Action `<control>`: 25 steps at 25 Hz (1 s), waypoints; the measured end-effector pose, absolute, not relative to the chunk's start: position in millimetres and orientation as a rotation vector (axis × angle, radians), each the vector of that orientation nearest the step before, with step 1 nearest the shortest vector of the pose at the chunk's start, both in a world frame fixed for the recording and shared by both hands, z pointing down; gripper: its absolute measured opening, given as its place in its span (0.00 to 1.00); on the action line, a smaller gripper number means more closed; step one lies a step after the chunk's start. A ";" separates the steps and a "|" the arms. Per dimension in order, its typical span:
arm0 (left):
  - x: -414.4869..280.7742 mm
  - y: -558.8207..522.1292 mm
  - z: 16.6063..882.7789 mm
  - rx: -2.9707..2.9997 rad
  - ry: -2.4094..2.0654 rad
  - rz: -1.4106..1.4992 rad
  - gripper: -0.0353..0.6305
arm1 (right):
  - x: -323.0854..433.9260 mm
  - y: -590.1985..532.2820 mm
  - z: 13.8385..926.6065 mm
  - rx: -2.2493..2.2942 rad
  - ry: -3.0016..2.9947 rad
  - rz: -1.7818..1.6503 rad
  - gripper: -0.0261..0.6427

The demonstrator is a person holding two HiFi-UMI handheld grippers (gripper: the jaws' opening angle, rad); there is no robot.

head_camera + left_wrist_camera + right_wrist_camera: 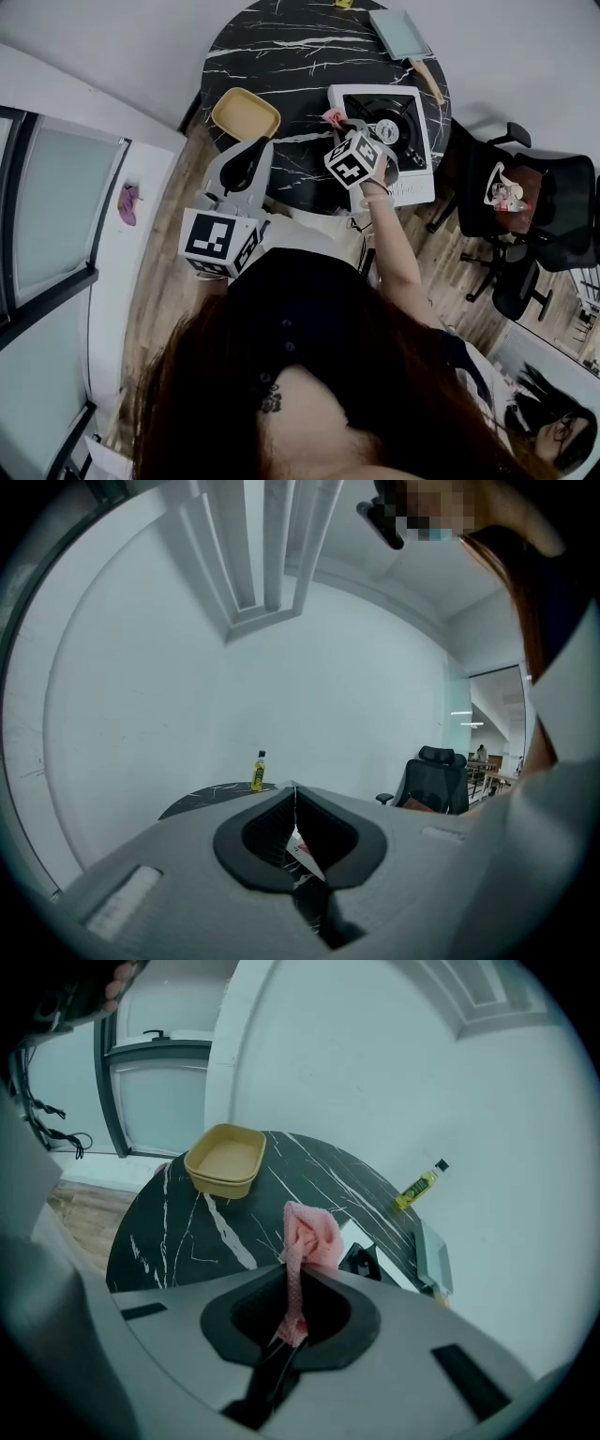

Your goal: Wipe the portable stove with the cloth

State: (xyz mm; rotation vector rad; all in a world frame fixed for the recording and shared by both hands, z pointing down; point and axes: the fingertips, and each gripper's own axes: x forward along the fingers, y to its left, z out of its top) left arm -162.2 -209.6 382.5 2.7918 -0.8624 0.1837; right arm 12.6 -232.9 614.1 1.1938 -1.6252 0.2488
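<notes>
Head view looks down on a round black marbled surface [272, 56]. The stove [401, 141] sits on its right side, close to the near edge. A yellow tray [246, 113] lies left of the stove, and a pale pan [401, 33] with a wooden handle lies beyond it.

The right gripper [345, 127] is held out over the stove's left edge. A bunched pink cloth [335, 117] sticks out at its tip, by the stove's left rim. Whether the cloth touches the stove cannot be told from here.

Right gripper view shows the right gripper [292, 1274] with its jaws closed tight on the cloth [307, 1234]. A thin strip of cloth runs down between the jaws, and the bunched part stands above them. Past the cloth are the tray [225, 1159], a small yellow bottle [419, 1185] near the surface's far edge, and a corner of the stove [361, 1258].

The left gripper [253, 150] is held off the surface at its near left edge. Left gripper view shows the left gripper [295, 794] tilted up toward a white wall. Its jaws meet at the tip with nothing between them. Beyond them are the bottle [258, 772] on the surface and a black office chair [433, 780] to the right.
</notes>
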 end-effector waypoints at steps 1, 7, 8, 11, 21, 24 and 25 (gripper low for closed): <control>-161.7 -209.7 382.7 2.792 -0.859 0.181 0.08 | 12.9 -236.3 614.3 1.193 -1.626 0.250 0.09; -158.3 -214.5 384.7 2.797 -0.842 0.198 0.08 | 15.0 -250.8 615.1 1.188 -1.626 0.247 0.09; -157.4 -215.5 384.2 2.796 -0.840 0.202 0.08 | 15.4 -252.5 615.1 1.188 -1.627 0.247 0.09; -154.1 -217.9 382.5 2.800 -0.831 0.212 0.08 | 16.8 -257.5 614.4 1.188 -1.631 0.252 0.09; -144.1 -219.8 383.2 2.820 -0.780 0.233 0.08 | 21.3 -274.5 614.1 1.181 -1.626 0.231 0.09; -143.4 -220.3 384.7 2.821 -0.772 0.246 0.08 | 21.7 -279.7 614.7 1.174 -1.626 0.230 0.09; -143.3 -220.2 384.7 2.819 -0.772 0.246 0.08 | 22.0 -281.3 614.6 1.173 -1.626 0.229 0.09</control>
